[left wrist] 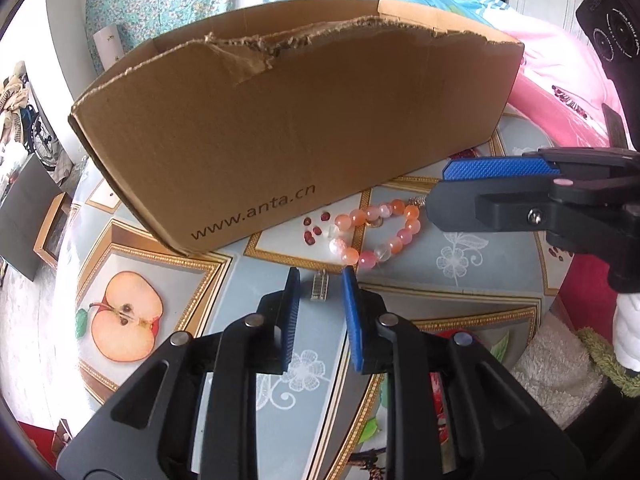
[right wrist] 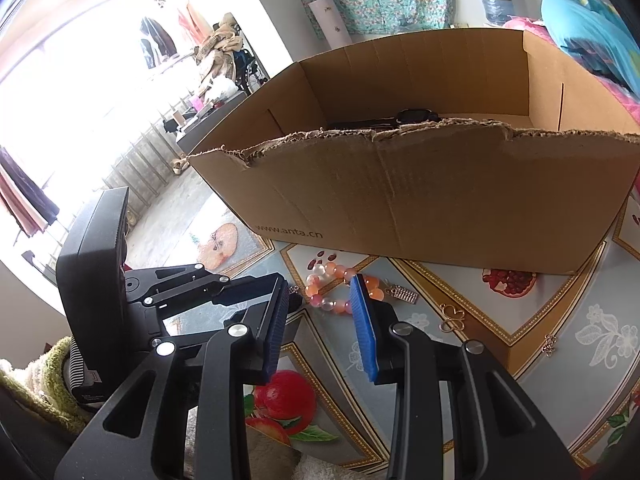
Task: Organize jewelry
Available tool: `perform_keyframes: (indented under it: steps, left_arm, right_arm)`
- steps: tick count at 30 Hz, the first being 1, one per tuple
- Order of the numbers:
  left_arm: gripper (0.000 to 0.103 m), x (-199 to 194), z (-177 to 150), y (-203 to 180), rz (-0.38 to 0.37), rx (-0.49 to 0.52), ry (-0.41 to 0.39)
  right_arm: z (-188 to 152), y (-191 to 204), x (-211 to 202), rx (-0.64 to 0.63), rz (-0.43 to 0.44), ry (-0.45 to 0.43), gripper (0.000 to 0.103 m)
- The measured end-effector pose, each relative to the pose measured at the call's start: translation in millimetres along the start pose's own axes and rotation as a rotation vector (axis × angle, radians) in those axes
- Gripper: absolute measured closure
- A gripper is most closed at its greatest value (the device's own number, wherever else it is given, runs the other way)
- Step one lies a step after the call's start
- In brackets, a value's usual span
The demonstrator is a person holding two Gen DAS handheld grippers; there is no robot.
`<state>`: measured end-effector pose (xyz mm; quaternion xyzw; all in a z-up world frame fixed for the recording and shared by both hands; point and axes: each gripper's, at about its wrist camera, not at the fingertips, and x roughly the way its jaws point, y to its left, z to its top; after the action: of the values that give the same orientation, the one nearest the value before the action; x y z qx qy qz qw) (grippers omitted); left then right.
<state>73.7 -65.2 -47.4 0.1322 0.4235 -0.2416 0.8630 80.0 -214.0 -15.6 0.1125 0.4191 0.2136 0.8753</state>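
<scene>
Left wrist view: the left gripper (left wrist: pixel 320 280) points down at the patterned tablecloth (left wrist: pixel 460 280), its jaws a little apart and holding nothing; a small silver charm (left wrist: pixel 320 286) lies on the cloth between the tips, untouched. Just beyond lies the bead bracelet (left wrist: pixel 376 232), in front of the cardboard box (left wrist: pixel 280 140). The right gripper (left wrist: pixel 436 188) reaches in from the right, near the bracelet.

Right wrist view: the right gripper (right wrist: pixel 322 296) hangs with jaws parted and empty above the bracelet (right wrist: pixel 340 288). A gold clasp (right wrist: pixel 452 318) lies to the right. A black watch (right wrist: pixel 400 118) rests inside the box (right wrist: pixel 440 200).
</scene>
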Motion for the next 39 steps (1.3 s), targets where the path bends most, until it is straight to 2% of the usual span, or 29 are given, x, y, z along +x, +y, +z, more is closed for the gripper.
perform_keyframes:
  steps: [2,3,15,23,27,31,34,39]
  left_arm:
    - [0.097,2,2,-2,0.004,0.004,-0.005]
    - [0.099,2,2,-2,0.012,0.008,-0.006]
    - [0.099,-1,1,8,-0.005,-0.034,-0.012]
    - [0.099,-23,3,27,0.040,-0.083,-0.059]
    - [0.099,-35,2,39,0.076,-0.119,-0.089]
    - [0.099,-43,1,52,0.111,-0.156,-0.107]
    - [0.099,-45,0,60,0.131,-0.178,-0.111]
    - [0.099,-47,-1,69,0.157,-0.193,-0.111]
  right_arm:
    - [0,0,0,0.000,-0.001,0.000,0.071]
    - [0,0,0,0.001,-0.001,-0.001,0.071]
    - [-3,1,-2,0.003,-0.003,-0.004,0.071]
    - [-4,7,3,-0.027,-0.002,0.000,0.071]
    - [0,18,17,-0.072,-0.014,0.029,0.071]
    - [3,29,45,-0.100,-0.047,0.108,0.071]
    - [1,44,65,-0.123,-0.018,0.171,0.071]
    - [-4,81,67,-0.226,0.069,0.168,0.071]
